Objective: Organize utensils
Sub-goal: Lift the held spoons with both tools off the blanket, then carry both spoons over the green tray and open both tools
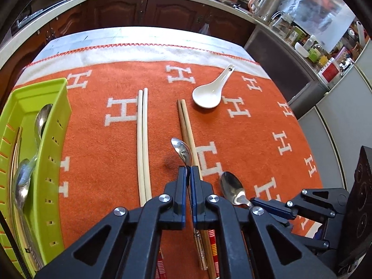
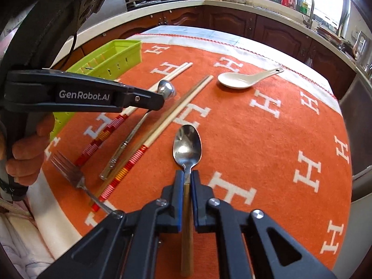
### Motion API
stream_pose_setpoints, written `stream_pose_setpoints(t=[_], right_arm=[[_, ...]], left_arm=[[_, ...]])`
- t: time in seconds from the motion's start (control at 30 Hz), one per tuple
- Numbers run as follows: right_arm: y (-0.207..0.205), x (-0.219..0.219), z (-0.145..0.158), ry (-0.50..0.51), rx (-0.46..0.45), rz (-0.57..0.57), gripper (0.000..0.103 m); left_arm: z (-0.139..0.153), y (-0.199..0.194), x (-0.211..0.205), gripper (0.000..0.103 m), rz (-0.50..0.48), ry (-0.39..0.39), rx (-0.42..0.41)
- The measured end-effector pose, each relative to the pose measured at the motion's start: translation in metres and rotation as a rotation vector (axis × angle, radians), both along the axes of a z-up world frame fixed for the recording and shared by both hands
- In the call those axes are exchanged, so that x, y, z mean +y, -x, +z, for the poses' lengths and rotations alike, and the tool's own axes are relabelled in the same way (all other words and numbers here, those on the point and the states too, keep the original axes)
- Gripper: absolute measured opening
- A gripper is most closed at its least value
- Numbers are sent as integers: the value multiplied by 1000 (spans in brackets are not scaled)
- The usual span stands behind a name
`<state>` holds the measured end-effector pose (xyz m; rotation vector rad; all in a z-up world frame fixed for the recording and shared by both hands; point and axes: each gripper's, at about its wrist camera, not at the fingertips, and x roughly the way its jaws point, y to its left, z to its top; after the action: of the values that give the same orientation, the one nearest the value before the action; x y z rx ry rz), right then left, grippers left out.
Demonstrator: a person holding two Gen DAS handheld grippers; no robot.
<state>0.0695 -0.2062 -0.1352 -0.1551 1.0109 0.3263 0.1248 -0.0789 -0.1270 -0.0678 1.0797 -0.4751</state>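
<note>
My left gripper (image 1: 188, 171) is shut on the neck of a steel spoon with a clear handle (image 1: 182, 150). The spoon's bowl is raised off the orange cloth and casts a shadow; in the right wrist view the same left gripper (image 2: 162, 100) holds that spoon (image 2: 166, 88) up at a tilt. My right gripper (image 2: 187, 174) is shut on the neck of a steel spoon with a wooden handle (image 2: 187, 144), which lies flat on the cloth. A green slotted tray (image 1: 54, 116) at the left holds several metal utensils.
On the cloth lie a pair of white chopsticks (image 1: 142, 139), a pair of wooden chopsticks (image 1: 186, 121), a white ceramic spoon (image 1: 209, 93) and a fork (image 2: 69, 172). A hand (image 2: 25, 153) grips the left tool. Dark cabinets ring the table.
</note>
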Motion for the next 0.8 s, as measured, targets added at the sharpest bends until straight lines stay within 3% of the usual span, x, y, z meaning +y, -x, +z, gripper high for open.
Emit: stream_pose_setpoints(t=[0.3, 0.6, 0.8], right_arm=[[-11, -10, 22, -169, -7, -70, 6], [-20, 15, 19, -167, -5, -65, 6], [-13, 24, 32, -168, -29, -44, 6]], left_arm=[[30, 20, 14, 0, -19, 49, -65], [47, 36, 30, 0, -13, 80, -118], [69, 50, 49, 0, -3, 103, -186]])
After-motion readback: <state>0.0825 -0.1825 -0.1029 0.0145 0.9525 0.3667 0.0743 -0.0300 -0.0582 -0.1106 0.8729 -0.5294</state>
